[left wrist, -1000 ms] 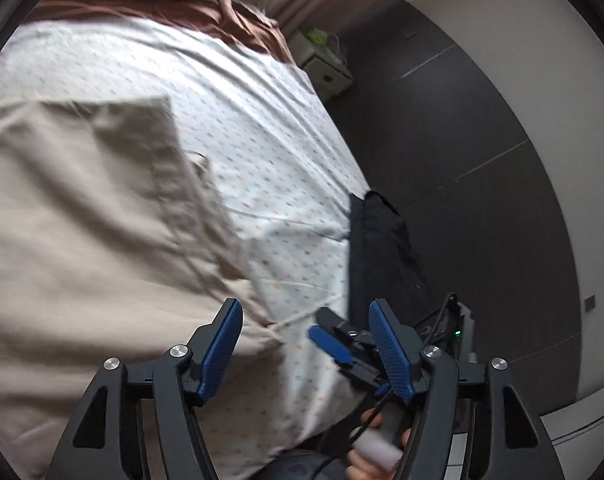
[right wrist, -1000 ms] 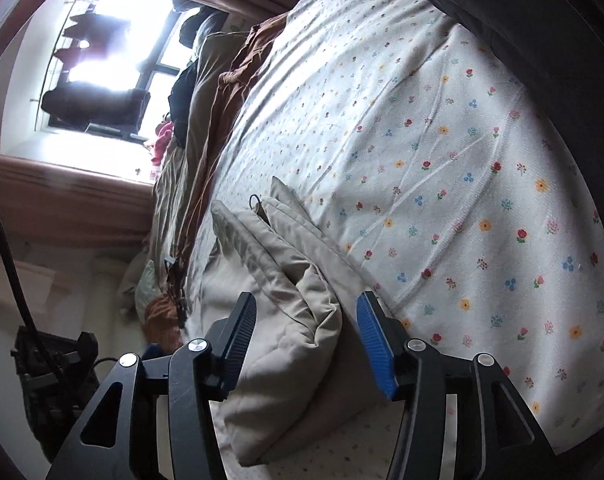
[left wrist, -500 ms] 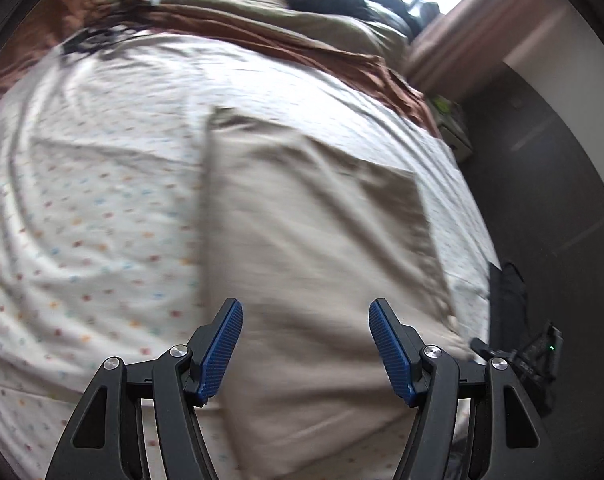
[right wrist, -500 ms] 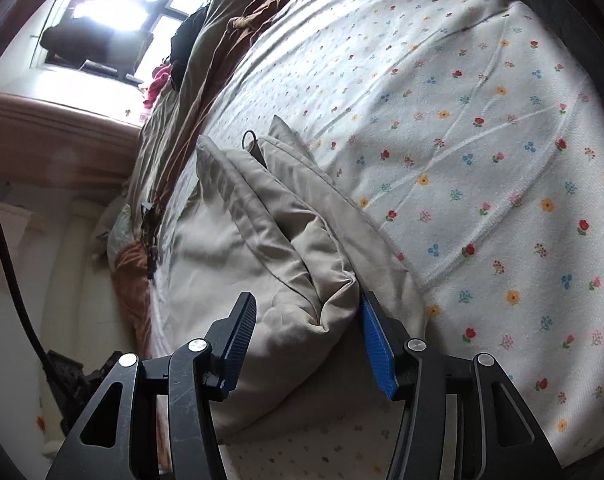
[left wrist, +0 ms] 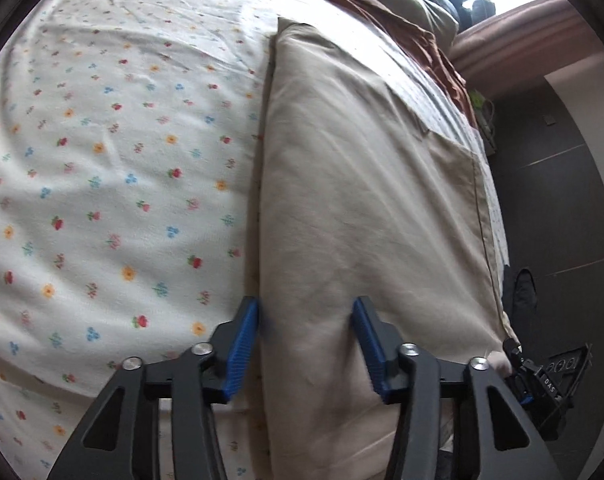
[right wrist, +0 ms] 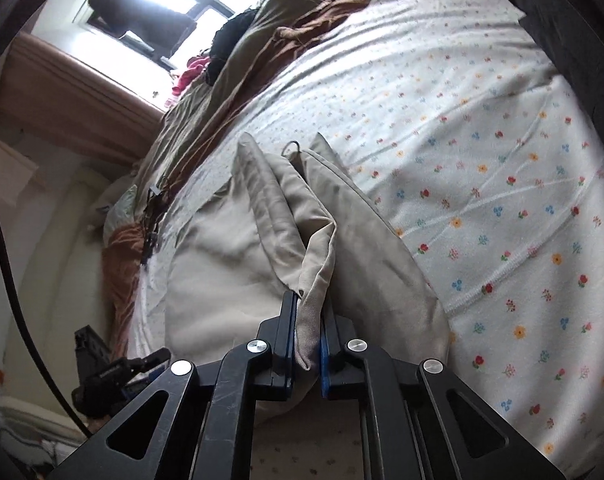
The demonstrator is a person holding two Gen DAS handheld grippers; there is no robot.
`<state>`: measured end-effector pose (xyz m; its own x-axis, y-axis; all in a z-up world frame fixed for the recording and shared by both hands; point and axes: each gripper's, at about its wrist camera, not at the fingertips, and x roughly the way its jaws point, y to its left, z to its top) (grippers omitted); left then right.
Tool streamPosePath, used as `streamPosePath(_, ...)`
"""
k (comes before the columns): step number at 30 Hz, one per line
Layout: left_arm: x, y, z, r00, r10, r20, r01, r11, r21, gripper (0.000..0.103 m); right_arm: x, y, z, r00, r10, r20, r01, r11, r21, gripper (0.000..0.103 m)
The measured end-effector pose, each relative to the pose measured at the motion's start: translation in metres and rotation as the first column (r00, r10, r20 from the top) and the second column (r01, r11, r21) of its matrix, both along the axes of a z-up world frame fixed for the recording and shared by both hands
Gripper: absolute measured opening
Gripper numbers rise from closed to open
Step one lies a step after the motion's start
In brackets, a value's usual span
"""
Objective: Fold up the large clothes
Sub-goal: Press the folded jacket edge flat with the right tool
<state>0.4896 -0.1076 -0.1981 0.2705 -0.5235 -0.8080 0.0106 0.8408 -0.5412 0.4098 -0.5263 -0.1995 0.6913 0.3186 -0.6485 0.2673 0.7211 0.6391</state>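
Observation:
A large beige garment (left wrist: 362,200) lies folded lengthwise on the flowered bed sheet (left wrist: 121,160). My left gripper (left wrist: 308,316) hovers low over its near end. Its jaws are closing, with the garment's left edge between them; the pads do not visibly pinch it. In the right wrist view the same beige garment (right wrist: 229,264) shows bunched layers. My right gripper (right wrist: 308,320) has its jaws closing tight on a raised fold of it, the cloth squeezed between the blue pads.
A brown blanket (left wrist: 414,28) and piled clothes (right wrist: 237,40) lie at the far end of the bed below a bright window (right wrist: 173,4). Dark floor (left wrist: 554,200) runs along the bed's right edge, where a black garment (left wrist: 524,288) hangs. A black cable (right wrist: 5,264) crosses the left.
The left gripper swung from the bed's edge onto the beige garment, dropped closer, and its jaws narrowed. The right gripper's jaws went from open around the fold to clamped on it.

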Motion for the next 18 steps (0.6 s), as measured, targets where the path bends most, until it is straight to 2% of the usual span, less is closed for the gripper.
streamPosePath(5,-0.002,-0.004,0.001,1.0,0.001,0.023,0.0,0.999,-0.038,0.046,-0.019,-0.002,0.009,1.0,0.015,-0.011,-0.015,0.999,-0.047,0.008)
streamPosePath(10,-0.001,-0.013,0.008,0.999,-0.025,0.046,0.028,0.997,-0.068,0.042,-0.033,-0.026,-0.004,0.999,-0.014,-0.049,0.014,1.0,0.001,0.008)
streamPosePath(14,-0.001,-0.018,0.007,0.998,-0.032,0.051,0.034,0.998,-0.051,0.042,-0.028,-0.039,-0.028,0.992,0.002,-0.125,0.006,0.998,0.06,0.009)
streamPosePath(17,0.002,-0.017,0.008,0.999,-0.029,0.046,0.031,0.998,-0.049,0.042,-0.024,-0.042,-0.038,0.983,0.026,-0.182,-0.012,0.997,0.076,0.012)
streamPosePath(18,0.003,-0.017,0.009,0.999,-0.025,0.047,0.027,0.998,-0.053,0.042,-0.026,-0.044,-0.036,0.983,0.028,-0.184,-0.014,0.997,0.079,0.016)
